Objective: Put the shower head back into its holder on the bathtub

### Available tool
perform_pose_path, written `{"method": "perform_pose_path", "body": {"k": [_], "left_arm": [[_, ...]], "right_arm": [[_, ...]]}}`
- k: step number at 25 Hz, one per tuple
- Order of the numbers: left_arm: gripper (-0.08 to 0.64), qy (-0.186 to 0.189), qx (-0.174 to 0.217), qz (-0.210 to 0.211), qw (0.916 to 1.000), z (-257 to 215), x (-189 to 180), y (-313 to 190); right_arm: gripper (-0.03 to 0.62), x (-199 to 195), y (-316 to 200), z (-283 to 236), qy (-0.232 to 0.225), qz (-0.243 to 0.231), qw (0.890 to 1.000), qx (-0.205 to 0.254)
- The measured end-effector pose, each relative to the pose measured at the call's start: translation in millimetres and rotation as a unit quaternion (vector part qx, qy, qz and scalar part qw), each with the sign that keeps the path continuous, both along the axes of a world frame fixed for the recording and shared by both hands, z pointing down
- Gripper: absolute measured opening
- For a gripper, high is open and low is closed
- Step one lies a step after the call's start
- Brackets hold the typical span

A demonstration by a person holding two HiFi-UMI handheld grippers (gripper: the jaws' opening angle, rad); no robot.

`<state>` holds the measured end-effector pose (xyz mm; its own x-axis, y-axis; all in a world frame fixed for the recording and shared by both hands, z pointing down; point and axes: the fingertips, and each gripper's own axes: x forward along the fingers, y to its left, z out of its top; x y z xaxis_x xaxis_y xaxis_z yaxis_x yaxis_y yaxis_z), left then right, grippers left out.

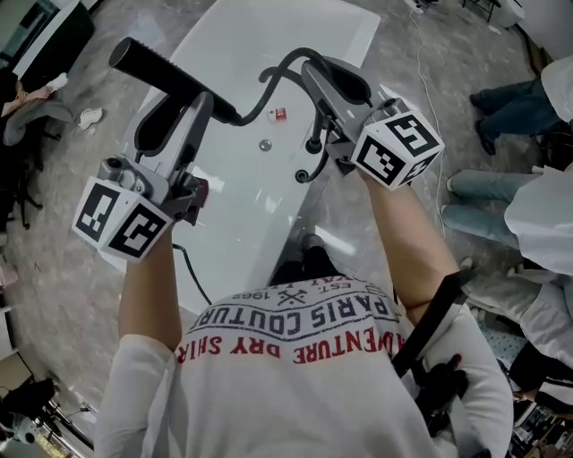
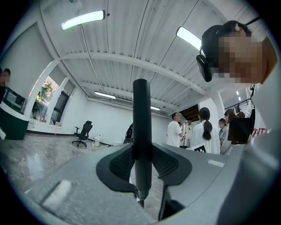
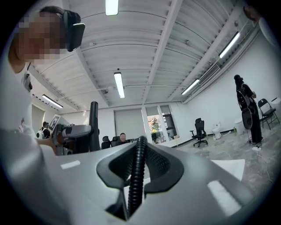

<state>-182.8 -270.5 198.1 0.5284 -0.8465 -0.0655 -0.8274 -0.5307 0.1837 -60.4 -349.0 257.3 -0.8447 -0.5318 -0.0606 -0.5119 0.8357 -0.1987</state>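
Bathtub (image 1: 260, 72) near end hidden behind person's shirt (image 1: 295, 376).

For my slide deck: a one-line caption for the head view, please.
Over the white bathtub, left gripper clamps the black shower head and right gripper its ribbed hose.

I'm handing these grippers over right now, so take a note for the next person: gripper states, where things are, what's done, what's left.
Left gripper: fingers shut on the shower head's handle, held above the bathtub.
Right gripper: fingers shut on the ribbed hose.
Done: shower head and hose are lifted and in hand.
Left: seat the shower head in its holder on the tub; the holder isn't clearly visible.
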Motion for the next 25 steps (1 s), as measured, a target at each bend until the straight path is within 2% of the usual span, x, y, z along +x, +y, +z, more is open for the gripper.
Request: {"method": "perform_pose_path", "body": {"k": [8,14,25], "left_arm": [[0.123,-0.013,0.004,-0.014,0.9998,-1,2,-3],[0.123,-0.01,-0.004,-0.013,0.9999,7,-8,5],[0.123,-0.009,-0.043,-0.002,0.999,39,15,-7]], "right_arm": [[0.055,-14,-14,1,-0.007,-0.02,1.0,0.021],[0.055,-29,-9,12,-0.013,-0.015,0.999,0.028],[0.055,-13,-17,58,0.002,-0.008,1.0,0.01]]}}
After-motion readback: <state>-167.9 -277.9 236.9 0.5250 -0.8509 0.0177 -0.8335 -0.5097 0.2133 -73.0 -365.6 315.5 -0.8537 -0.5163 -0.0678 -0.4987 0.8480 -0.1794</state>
